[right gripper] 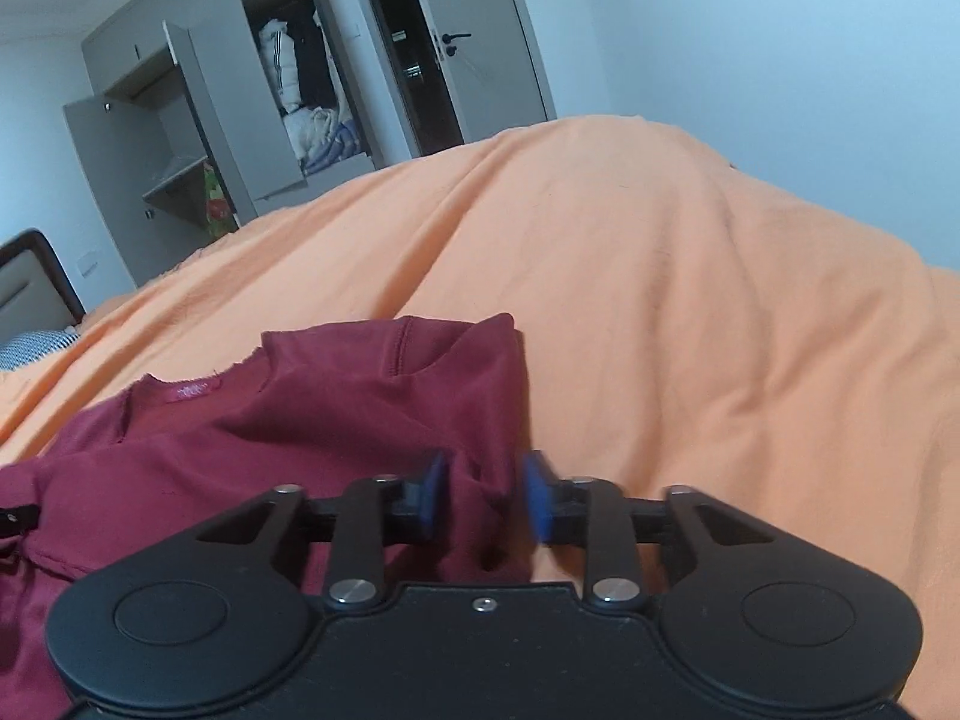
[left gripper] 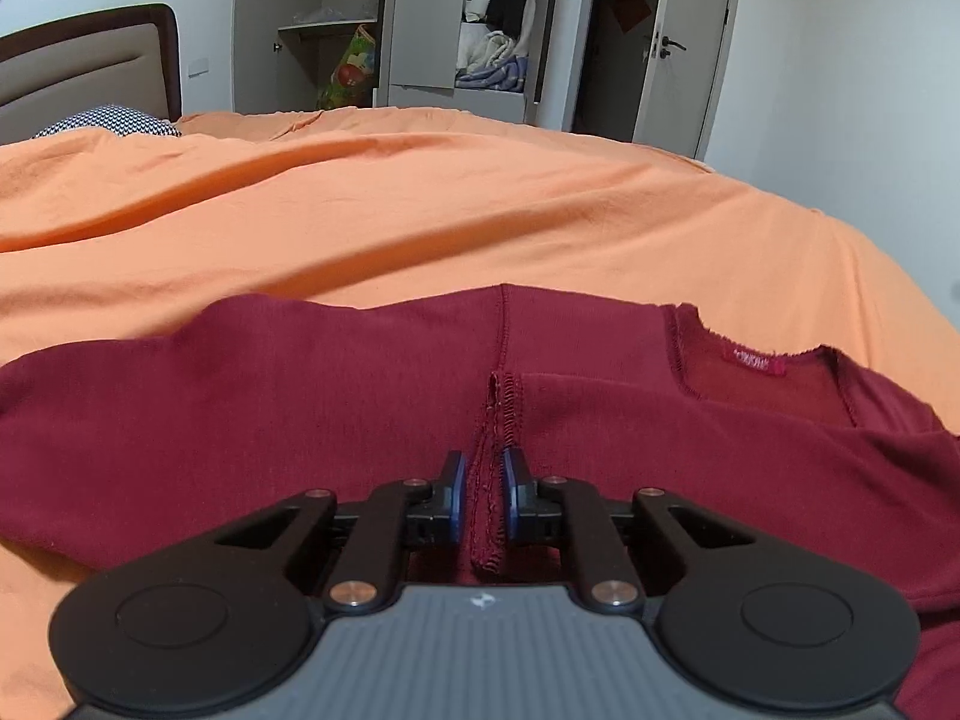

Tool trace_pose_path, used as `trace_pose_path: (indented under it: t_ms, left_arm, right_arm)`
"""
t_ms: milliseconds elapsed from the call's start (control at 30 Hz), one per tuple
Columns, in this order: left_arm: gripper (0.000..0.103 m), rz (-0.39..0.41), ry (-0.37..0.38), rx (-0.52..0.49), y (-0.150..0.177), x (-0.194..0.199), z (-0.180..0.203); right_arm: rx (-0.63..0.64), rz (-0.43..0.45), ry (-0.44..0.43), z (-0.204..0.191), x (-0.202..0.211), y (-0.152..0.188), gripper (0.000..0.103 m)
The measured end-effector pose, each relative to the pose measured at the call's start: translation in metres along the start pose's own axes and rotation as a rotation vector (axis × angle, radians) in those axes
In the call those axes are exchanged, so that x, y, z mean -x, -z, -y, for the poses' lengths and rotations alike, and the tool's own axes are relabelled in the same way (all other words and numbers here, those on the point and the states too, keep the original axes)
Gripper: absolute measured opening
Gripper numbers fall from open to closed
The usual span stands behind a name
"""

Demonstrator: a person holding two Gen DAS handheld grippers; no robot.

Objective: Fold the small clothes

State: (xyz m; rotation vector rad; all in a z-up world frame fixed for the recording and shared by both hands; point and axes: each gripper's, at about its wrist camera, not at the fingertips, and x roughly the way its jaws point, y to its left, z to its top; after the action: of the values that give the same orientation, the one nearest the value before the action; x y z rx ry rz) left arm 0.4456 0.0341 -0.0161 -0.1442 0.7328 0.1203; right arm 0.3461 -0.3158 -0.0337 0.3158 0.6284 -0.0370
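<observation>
A dark red garment (left gripper: 300, 414) lies spread on the orange bedcover (left gripper: 420, 210), its neckline and red label (left gripper: 759, 360) to the right. My left gripper (left gripper: 485, 492) sits low over the garment, its blue pads (left gripper: 457, 489) closed narrowly on a raised stitched seam (left gripper: 501, 408). In the right wrist view the same garment (right gripper: 336, 408) lies left of centre with the label (right gripper: 195, 390) at its collar. My right gripper (right gripper: 485, 495) is open, its blurred blue pads (right gripper: 536, 495) straddling the garment's right edge, which bunches between them.
The orange bedcover (right gripper: 690, 330) stretches wide beyond and to the right of the garment. A headboard (left gripper: 90, 66) and patterned pillow (left gripper: 114, 120) are at the far left. An open wardrobe (left gripper: 486, 18) with clothes and a door (left gripper: 684, 42) stand behind the bed.
</observation>
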Motion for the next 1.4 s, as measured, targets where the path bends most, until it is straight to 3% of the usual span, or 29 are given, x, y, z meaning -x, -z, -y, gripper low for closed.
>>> trace_pose_path:
  t_ms: [167,267,367,433,533,633,733,800,900,967,1000,1033,1067,1133,1233,1400]
  left_arm:
    - [0.014,0.005,0.010,0.008,0.004,0.003,-0.005]
    - [0.019,0.022,0.004,0.007,0.011,0.003,-0.005]
    - [0.019,0.054,-0.004,0.003,0.021,0.002,-0.005]
    - [0.020,0.071,-0.015,-0.004,0.026,0.004,-0.002]
    - [0.021,0.076,-0.027,-0.010,0.026,0.007,0.000]
    - [0.021,0.066,-0.020,0.003,0.024,0.009,-0.002]
    - [0.021,0.062,-0.014,0.004,0.026,0.010,-0.005]
    - [0.021,0.063,-0.026,-0.008,0.026,0.008,-0.002]
    - [0.024,0.063,-0.028,-0.014,0.024,0.010,0.000]
    - [0.035,0.057,-0.016,0.007,0.024,0.014,-0.003]
    - [0.037,0.053,-0.011,0.017,0.024,0.015,-0.005]
    - [0.045,0.051,-0.005,0.025,0.023,0.018,-0.006]
    - [0.061,0.051,0.000,0.032,0.023,0.021,-0.007]
    - [0.072,0.063,0.010,0.043,0.024,0.028,-0.008]
    - [0.080,0.068,0.009,0.032,0.025,0.038,-0.007]
    - [0.100,0.095,-0.042,0.043,0.026,0.059,-0.016]
  right_arm:
    - [0.010,0.035,0.004,0.012,0.028,0.009,0.058]
    - [-0.008,0.030,-0.012,0.017,0.026,0.001,0.058]
    - [0.053,0.030,-0.024,0.011,0.005,-0.021,0.057]
    - [0.061,-0.003,-0.028,0.008,-0.018,-0.033,0.049]
    - [0.087,-0.061,-0.022,0.004,-0.050,-0.040,0.008]
    - [0.149,-0.011,0.036,0.001,-0.048,-0.041,0.006]
    - [0.134,0.002,0.039,0.008,-0.044,-0.039,0.006]
    - [0.152,-0.019,0.032,0.011,-0.047,-0.035,0.010]
    - [0.160,0.005,0.039,0.010,-0.033,-0.031,0.027]
    - [0.168,0.030,0.034,0.009,-0.016,-0.027,0.045]
    - [0.179,0.041,0.032,0.007,-0.006,-0.023,0.049]
    - [0.192,0.049,0.029,0.005,0.003,-0.018,0.056]
    - [0.211,0.051,0.025,0.003,0.011,-0.011,0.059]
    - [0.247,0.046,0.047,0.001,0.022,0.003,0.061]
    - [0.283,0.020,0.120,0.002,0.023,0.022,0.065]
    - [0.252,0.063,0.142,0.001,0.031,0.025,0.075]
